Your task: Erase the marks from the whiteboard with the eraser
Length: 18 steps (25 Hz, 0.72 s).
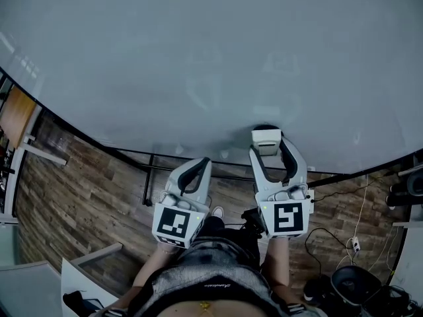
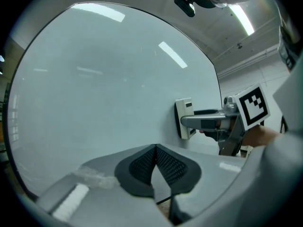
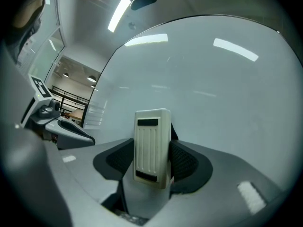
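Observation:
The whiteboard [image 1: 198, 51] fills the upper part of the head view; only faint smudges show on it, no clear marks. My right gripper [image 1: 268, 152] is shut on the white eraser [image 1: 266, 139], which is pressed against the board near its lower edge. In the right gripper view the eraser [image 3: 151, 146] stands upright between the jaws. The left gripper view shows the eraser [image 2: 184, 117] flat on the board [image 2: 94, 93]. My left gripper [image 1: 196, 165] hangs just below the board's lower edge, shut with nothing in it; its pads [image 2: 156, 161] meet.
A wood-pattern floor [image 1: 73, 197] lies below the board. The board's dark stand bar [image 1: 165, 170] runs under its lower edge. Cables and a black round object [image 1: 353, 282] lie at the lower right. A white panel [image 1: 79, 273] sits at the lower left.

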{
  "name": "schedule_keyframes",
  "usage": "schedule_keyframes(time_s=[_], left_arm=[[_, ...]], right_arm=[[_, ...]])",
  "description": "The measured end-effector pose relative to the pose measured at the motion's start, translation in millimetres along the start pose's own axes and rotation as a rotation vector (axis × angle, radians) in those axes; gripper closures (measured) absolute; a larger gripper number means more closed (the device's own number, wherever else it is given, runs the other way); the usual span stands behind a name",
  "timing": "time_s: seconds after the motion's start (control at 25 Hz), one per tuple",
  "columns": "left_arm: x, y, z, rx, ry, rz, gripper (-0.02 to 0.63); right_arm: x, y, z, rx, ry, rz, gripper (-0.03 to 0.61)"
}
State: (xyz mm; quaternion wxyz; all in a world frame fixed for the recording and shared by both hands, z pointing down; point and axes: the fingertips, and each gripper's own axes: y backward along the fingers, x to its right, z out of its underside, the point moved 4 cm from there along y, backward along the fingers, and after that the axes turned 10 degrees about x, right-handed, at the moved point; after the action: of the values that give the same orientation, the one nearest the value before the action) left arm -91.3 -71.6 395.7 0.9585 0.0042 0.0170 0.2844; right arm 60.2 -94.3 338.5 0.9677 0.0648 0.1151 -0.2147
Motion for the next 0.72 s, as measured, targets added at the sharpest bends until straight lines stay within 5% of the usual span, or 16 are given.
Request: schedule_keyframes(time_s=[0.28, 0.72], left_arm=[[32.5, -13.7, -0.2, -0.003, 0.001, 0.023, 0.609], [-16.0, 4.5, -6.5, 0.011, 0.057, 0.040, 0.609]], right_arm=[[41.6, 21.7, -7.5, 0.000, 0.013, 0.098, 0.334], [1.1, -5.4, -17.4, 0.004, 0.022, 0.162, 0.336]])
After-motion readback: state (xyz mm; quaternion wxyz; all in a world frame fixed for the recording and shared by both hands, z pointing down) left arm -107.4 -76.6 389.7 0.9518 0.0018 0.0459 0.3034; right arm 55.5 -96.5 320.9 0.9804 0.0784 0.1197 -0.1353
